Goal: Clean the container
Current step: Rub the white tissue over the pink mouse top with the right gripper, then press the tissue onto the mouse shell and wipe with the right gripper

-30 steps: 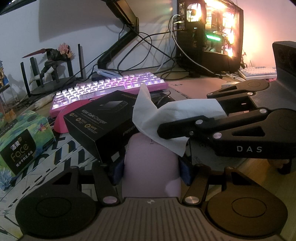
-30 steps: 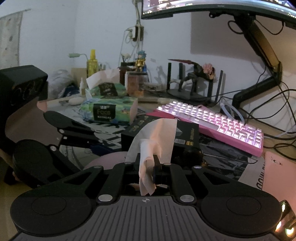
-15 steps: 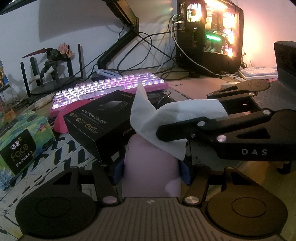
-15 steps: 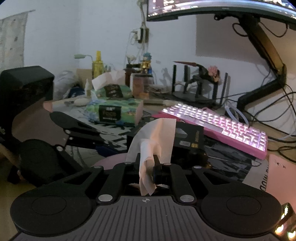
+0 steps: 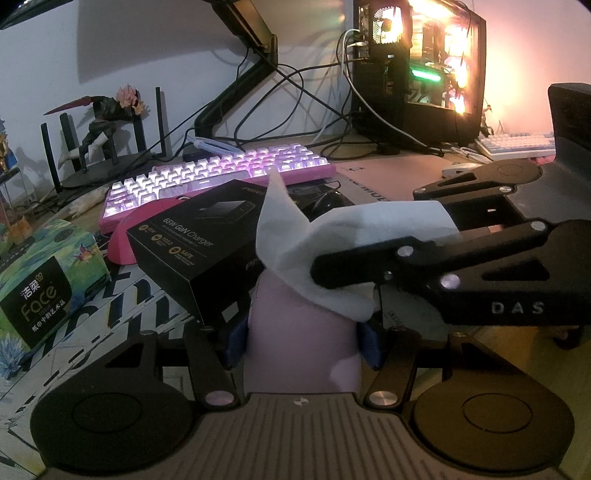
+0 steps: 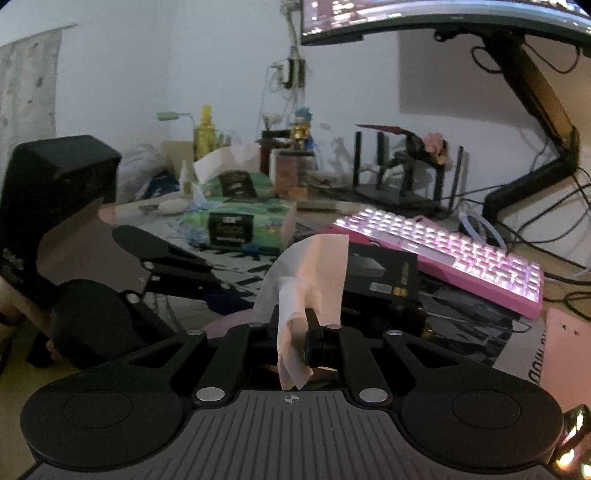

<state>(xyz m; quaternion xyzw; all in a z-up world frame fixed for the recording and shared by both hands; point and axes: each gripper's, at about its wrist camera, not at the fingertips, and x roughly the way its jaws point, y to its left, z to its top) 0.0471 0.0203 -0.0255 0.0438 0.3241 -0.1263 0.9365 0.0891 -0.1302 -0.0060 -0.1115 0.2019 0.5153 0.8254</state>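
Gripping pink container (image 5: pixel 303 332), left tool (image 5: pixel 303 339); right tool (image 6: pixel 295 332) pinches white tissue (image 6: pixel 306 273) against its top. Cluttered bench (image 5: pixel 391 173): charger box (image 5: pixel 207 240), lit keyboard (image 5: pixel 218 173). Left view alone shows glowing PC tower (image 5: pixel 417 70); right view, monitor (image 6: pixel 443 14).

Pink container (image 5: pixel 303 343): top hidden under the tissue (image 5: pixel 332 236), base behind the left claw (image 5: pixel 301 336).
Right claw (image 6: pixel 295 332): fingertips wrapped in tissue (grip point unseen).
Monitor (image 6: pixel 443 18): cut by the top edge.
Far tissue box (image 6: pixel 236 184): label blurred.
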